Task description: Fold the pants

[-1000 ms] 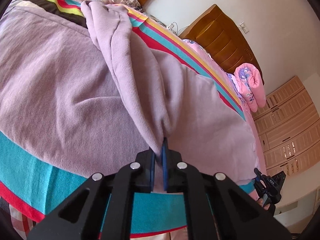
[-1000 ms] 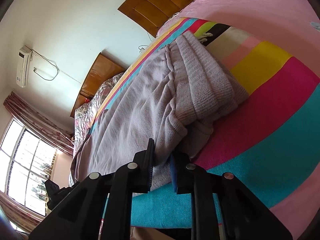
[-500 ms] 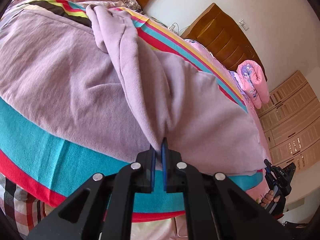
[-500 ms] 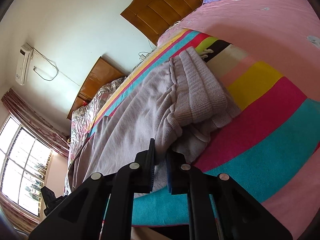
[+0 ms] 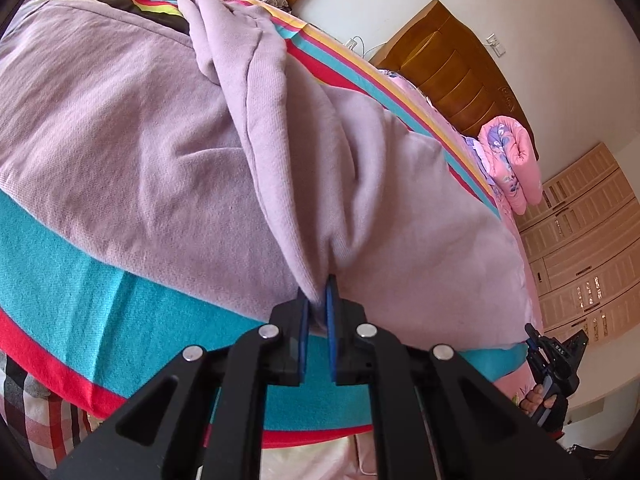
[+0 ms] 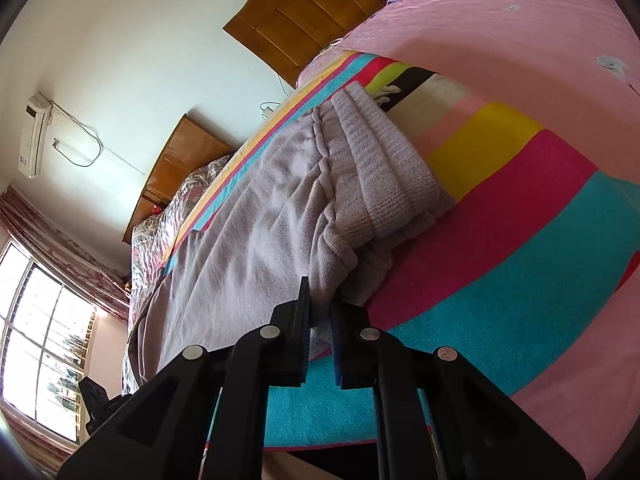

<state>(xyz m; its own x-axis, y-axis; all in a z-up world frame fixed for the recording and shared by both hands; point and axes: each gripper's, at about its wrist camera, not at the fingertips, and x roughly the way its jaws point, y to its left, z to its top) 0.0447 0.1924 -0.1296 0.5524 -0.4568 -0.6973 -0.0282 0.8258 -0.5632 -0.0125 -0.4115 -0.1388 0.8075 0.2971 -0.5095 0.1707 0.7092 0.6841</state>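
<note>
Two grippers pinch one pair of lilac pants (image 5: 152, 152) that lies spread across the striped blanket (image 5: 100, 312) on the bed, close to the blanket's near edge. The left gripper (image 5: 317, 300) has its blue-padded fingers clamped on a raised ridge of the cloth; from the pinch the fold climbs in a tight crest toward the blanket's far edge, where the fabric bunches over the dark and yellow stripes. The right gripper (image 6: 320, 312) grips the ribbed waistband end (image 6: 384, 168) of the pants near the blanket's near edge, its fingers closed on the cloth with a narrow gap between them, though how much fabric sits between the pads is hard to tell from this angle. The waistband is doubled over itself beside the magenta stripe. A rolled pink quilt (image 5: 508, 164) rests by the wooden headboard (image 5: 460, 76). An air conditioner (image 6: 34, 134) hangs on the wall above a window (image 6: 44, 344).
</note>
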